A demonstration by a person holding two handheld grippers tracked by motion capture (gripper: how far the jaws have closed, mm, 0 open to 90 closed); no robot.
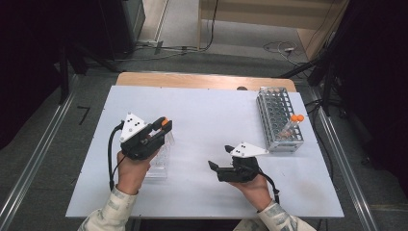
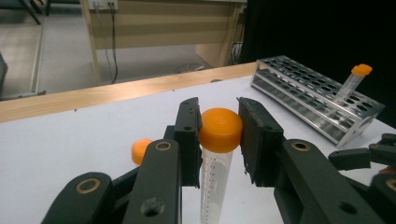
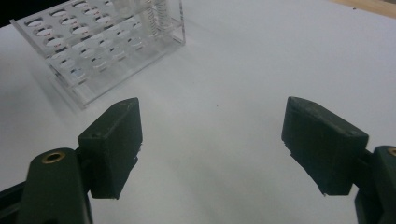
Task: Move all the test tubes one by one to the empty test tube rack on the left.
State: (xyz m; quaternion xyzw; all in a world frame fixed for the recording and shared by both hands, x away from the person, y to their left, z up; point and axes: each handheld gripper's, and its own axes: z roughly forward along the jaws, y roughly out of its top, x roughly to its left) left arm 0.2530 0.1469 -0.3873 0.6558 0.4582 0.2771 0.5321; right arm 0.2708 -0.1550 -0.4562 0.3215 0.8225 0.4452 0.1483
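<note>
Left gripper (image 2: pixel 219 135) is clamping an orange-capped tube (image 2: pixel 217 154); right gripper (image 3: pixel 210 149) is waiting, jaws apart; metal rack (image 1: pixel 279 118) placement pending.

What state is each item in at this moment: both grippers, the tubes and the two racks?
Left gripper: shut on the orange-capped tube, fingers pressing its cap.
Orange-capped tube: capped, upright, held above the clear rack.
Right gripper: open, nothing between its fingers, over bare table.
Metal rack: standing at the table's right side, mostly vacant.
Racked tube: capped, leaning in the metal rack.
Clear rack: standing on the table, tubes at one end.
</note>
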